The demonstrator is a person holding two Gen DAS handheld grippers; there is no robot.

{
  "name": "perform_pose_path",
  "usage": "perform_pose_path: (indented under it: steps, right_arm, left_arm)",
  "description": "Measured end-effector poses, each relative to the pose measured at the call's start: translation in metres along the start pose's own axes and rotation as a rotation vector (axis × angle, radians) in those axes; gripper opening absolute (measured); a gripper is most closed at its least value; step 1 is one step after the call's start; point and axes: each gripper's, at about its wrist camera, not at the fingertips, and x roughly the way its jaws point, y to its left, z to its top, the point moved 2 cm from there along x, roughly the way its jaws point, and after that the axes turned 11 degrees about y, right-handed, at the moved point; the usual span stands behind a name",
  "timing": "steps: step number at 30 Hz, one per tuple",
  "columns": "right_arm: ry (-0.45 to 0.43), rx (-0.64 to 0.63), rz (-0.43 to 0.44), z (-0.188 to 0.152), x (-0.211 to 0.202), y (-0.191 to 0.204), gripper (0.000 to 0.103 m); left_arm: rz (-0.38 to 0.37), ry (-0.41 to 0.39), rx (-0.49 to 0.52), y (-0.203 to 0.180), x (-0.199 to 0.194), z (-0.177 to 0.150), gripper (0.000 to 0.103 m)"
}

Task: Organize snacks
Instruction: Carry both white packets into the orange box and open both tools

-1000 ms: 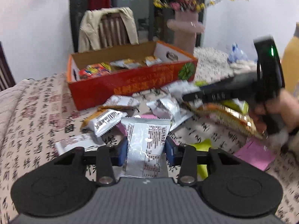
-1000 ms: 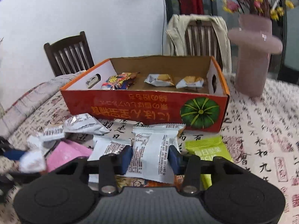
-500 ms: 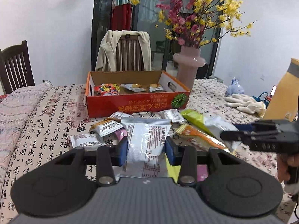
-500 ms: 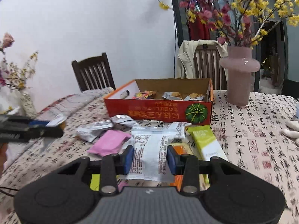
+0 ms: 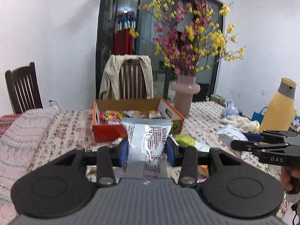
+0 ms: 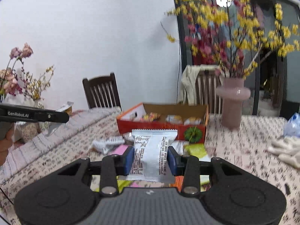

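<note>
Left gripper (image 5: pixel 147 151) clamped on silver packet (image 5: pixel 148 146), held above patterned tablecloth (image 5: pixel 56 131), short of orange box (image 5: pixel 110 132); box open-topped, few wrapped snacks inside. Green packet (image 5: pixel 184 138) on cloth just right of silver one. Pink vase (image 5: pixel 184 95) beside box's far right corner. Right gripper (image 6: pixel 150 159) squeezing white packet (image 6: pixel 150 157), lifted above loose snack pile in front of same box (image 6: pixel 161 127); pink packet (image 6: pixel 121 149) lying left, green one right
</note>
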Motion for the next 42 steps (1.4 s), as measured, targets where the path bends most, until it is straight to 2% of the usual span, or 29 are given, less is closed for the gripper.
perform_pose_path:
  steps: [5, 8, 12, 17, 21, 24, 27, 30, 33, 35, 37, 39, 40, 41, 42]
  right_arm:
    - [-0.035, -0.019, -0.024, 0.020, -0.003, -0.001, 0.038]
    - [-0.035, -0.009, -0.033, 0.035, 0.009, -0.006, 0.038]
    - [-0.034, 0.020, -0.035, 0.062, 0.042, -0.018, 0.038]
    - [-0.022, 0.088, -0.053, 0.112, 0.112, -0.046, 0.038]
    - [-0.018, 0.067, -0.142, 0.150, 0.170, -0.062, 0.038]
    - [0.027, 0.084, -0.126, 0.174, 0.217, -0.077, 0.038]
    - [0.060, 0.030, -0.180, 0.188, 0.263, -0.084, 0.038]
    - [0.122, 0.044, -0.193, 0.197, 0.315, -0.100, 0.038]
    - [0.141, 0.026, -0.211, 0.200, 0.357, -0.111, 0.039]
    - [0.170, 0.017, -0.207, 0.201, 0.379, -0.119, 0.039]
    - [0.195, 0.038, -0.193, 0.200, 0.394, -0.126, 0.039]
    - [0.227, 0.065, -0.187, 0.199, 0.411, -0.132, 0.039]
    - [0.241, 0.069, -0.191, 0.198, 0.416, -0.135, 0.042]
    - [0.250, 0.063, -0.201, 0.199, 0.425, -0.136, 0.042]
    - [0.255, 0.058, -0.206, 0.197, 0.428, -0.135, 0.042]
  left_arm:
    - [-0.010, 0.008, -0.033, 0.008, 0.011, 0.018, 0.041]
    - [-0.021, 0.036, -0.046, 0.012, 0.032, 0.032, 0.041]
    - [-0.013, 0.051, -0.023, 0.019, 0.075, 0.068, 0.041]
    - [-0.001, 0.105, -0.013, 0.032, 0.145, 0.124, 0.042]
    - [0.012, 0.133, -0.028, 0.046, 0.198, 0.160, 0.042]
    - [0.022, 0.161, -0.064, 0.056, 0.244, 0.182, 0.042]
    - [0.046, 0.203, -0.097, 0.064, 0.292, 0.195, 0.042]
    - [0.040, 0.246, -0.158, 0.076, 0.341, 0.204, 0.042]
    - [0.077, 0.248, -0.194, 0.094, 0.378, 0.209, 0.042]
    - [0.051, 0.267, -0.224, 0.106, 0.400, 0.208, 0.043]
    - [0.041, 0.283, -0.242, 0.112, 0.419, 0.202, 0.046]
    - [0.055, 0.293, -0.239, 0.113, 0.429, 0.194, 0.057]
    - [0.060, 0.287, -0.234, 0.112, 0.430, 0.191, 0.069]
    - [0.061, 0.277, -0.223, 0.112, 0.429, 0.188, 0.075]
    - [0.055, 0.275, -0.208, 0.111, 0.427, 0.185, 0.076]
